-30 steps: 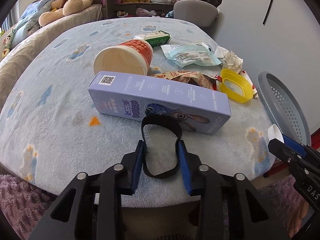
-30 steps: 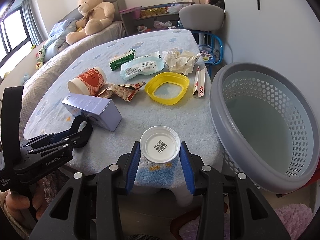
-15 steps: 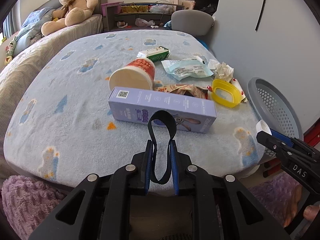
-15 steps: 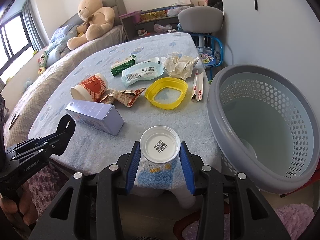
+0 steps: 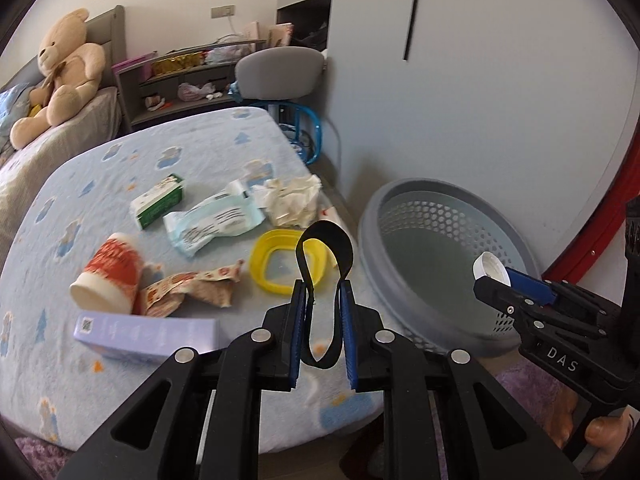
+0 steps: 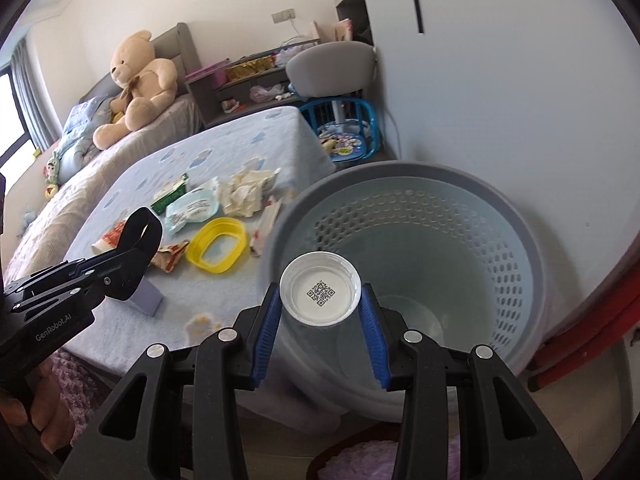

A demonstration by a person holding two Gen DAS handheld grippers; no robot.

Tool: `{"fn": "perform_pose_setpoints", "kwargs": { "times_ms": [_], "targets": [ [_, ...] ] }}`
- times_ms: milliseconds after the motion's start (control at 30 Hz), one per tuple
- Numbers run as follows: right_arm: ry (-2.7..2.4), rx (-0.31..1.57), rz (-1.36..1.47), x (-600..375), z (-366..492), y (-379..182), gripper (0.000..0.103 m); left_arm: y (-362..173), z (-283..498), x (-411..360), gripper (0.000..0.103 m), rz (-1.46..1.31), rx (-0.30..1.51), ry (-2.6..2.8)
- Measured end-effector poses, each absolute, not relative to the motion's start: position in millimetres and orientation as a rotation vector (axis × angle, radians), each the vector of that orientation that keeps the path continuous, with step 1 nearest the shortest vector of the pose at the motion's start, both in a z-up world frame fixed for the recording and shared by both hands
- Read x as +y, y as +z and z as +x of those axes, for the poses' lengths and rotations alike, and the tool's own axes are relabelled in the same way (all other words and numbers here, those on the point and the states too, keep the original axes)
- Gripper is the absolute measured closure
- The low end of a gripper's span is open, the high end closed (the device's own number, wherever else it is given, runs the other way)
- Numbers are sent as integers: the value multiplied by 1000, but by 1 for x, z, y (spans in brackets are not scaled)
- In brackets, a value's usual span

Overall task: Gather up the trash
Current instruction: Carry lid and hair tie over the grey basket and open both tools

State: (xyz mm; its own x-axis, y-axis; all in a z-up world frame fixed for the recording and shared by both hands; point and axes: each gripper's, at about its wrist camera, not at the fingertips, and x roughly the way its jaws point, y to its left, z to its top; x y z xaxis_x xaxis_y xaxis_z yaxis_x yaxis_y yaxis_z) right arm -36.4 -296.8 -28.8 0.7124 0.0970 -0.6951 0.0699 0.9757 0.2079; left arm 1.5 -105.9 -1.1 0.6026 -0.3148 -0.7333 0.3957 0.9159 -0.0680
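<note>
Black loop, round white lid now nearer perforated grey basket.

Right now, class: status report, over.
Left gripper shut on black strap loop. Right gripper shut on white round lid, above grey perforated basket. Nothing blocking.

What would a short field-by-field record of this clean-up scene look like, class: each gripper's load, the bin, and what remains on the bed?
left gripper: shut on black loop strap
right gripper: shut on white cap, QR code inside it facing the camera
grey basket: beside the bed, perforated wall, no trash visible inside
bed: paper cup, purple box, yellow ring, green carton, crumpled paper
</note>
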Motion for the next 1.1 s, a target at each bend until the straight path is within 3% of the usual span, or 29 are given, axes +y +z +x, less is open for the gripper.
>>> {"fn": "perform_pose_setpoints", "kwargs": {
  "times_ms": [300,600,700,800,867,933,1100],
  "targets": [
    [-112,781,266,-360,-27,-43,64,-24,30,-197,86,189,857,-556],
    [-132,810,311,-381,-15,-65,63,-48,53,-230,85,203,912,-584],
    [-139,813,325,-385,-14,-67,63,-53,58,-234,80,196,926,-586],
    [-145,809,327,-387,-14,-67,62,-54,60,-233,69,196,929,-581],
    [-145,802,327,-386,-14,-66,51,-53,59,-233,59,195,922,-578],
    [-147,793,322,-385,-15,-65,48,-52,55,-232,50,194,912,-573],
    [-150,793,316,-386,-16,-65,48,-52,55,-231,44,196,913,-550]
  ]
}}
